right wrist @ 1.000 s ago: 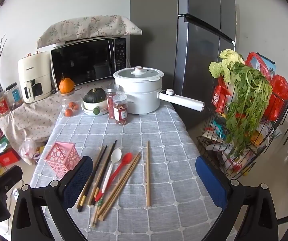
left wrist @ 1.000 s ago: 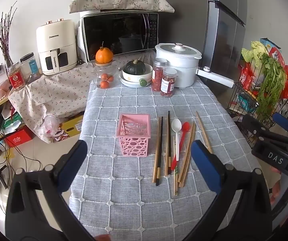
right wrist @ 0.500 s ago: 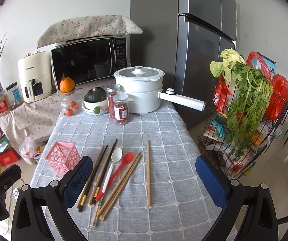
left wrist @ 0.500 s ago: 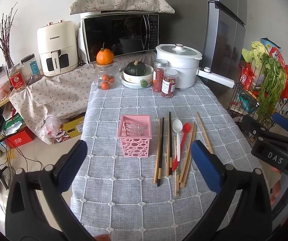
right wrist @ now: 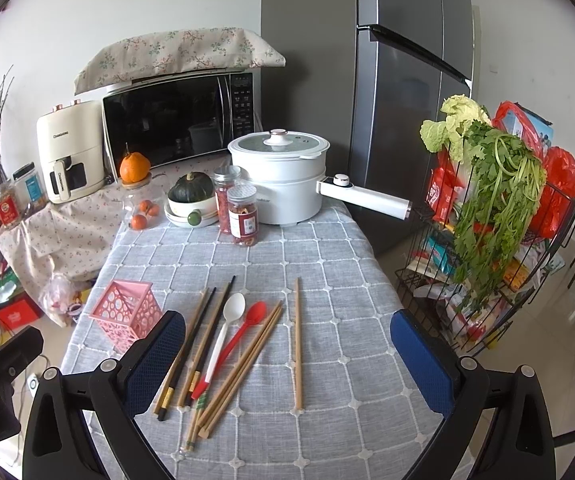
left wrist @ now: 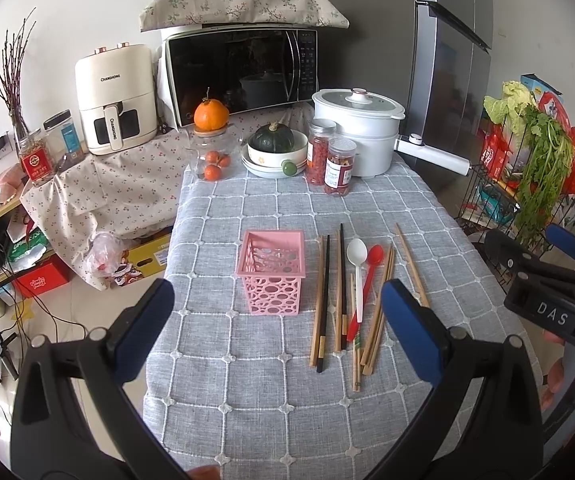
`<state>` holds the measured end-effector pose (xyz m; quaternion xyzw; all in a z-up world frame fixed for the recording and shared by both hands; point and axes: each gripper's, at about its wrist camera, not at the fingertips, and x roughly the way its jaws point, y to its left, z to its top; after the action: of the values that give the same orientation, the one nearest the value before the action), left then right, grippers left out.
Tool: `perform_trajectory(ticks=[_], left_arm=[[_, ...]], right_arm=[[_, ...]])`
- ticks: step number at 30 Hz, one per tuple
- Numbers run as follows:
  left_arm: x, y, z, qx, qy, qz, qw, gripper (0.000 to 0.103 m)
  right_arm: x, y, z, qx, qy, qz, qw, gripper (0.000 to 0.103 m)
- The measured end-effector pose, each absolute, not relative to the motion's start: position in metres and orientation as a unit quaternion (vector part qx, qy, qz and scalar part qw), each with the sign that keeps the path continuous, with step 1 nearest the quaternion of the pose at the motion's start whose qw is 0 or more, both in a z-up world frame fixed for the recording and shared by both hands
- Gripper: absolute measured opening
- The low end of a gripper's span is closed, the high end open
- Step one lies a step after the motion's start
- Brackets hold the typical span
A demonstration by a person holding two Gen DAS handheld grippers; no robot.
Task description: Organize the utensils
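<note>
White walls [left wrist: 87,8] back a counter [left wrist: 247,376] under a grey checked cloth. A tall grey fridge [right wrist: 403,92] stands at the far right corner, a black microwave [left wrist: 239,76] beside it; a wire rack [right wrist: 495,280] holds greens, and pale tiled floor [right wrist: 547,320] catches soft daylight.

A pink perforated basket [left wrist: 273,276] is standing upright and empty on the bench. Just to its right, wooden and black chopsticks [left wrist: 321,300] are lying side by side, a white spoon [left wrist: 357,268] and a red spoon [left wrist: 367,280] are resting among them, and one lone chopstick [right wrist: 297,340] is lying slightly apart.
</note>
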<state>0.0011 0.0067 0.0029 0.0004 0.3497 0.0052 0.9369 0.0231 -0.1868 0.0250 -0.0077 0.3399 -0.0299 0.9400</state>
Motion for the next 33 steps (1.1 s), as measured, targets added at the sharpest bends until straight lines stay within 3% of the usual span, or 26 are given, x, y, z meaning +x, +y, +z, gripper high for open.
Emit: perform_trajectory(ticks=[17, 26, 33], left_arm=[[0.01, -0.004, -0.005, 0.052, 0.306, 0.018, 0.95, 0.103], [0.036, -0.01, -0.018, 0.039, 0.401, -0.028, 0.915, 0.103], [0.078, -0.035, -0.036, 0.036, 0.457, -0.073, 0.886, 0.103]], right_arm=[[0.029, -0.184, 0.019, 0.0, 0.363, -0.025, 0.932, 0.103], [0.057, -0.2, 0.013, 0.02, 0.393, -0.039, 0.919, 0.103], [0.109, -0.232, -0.018, 0.059, 0.464, -0.028, 0.884, 0.103]])
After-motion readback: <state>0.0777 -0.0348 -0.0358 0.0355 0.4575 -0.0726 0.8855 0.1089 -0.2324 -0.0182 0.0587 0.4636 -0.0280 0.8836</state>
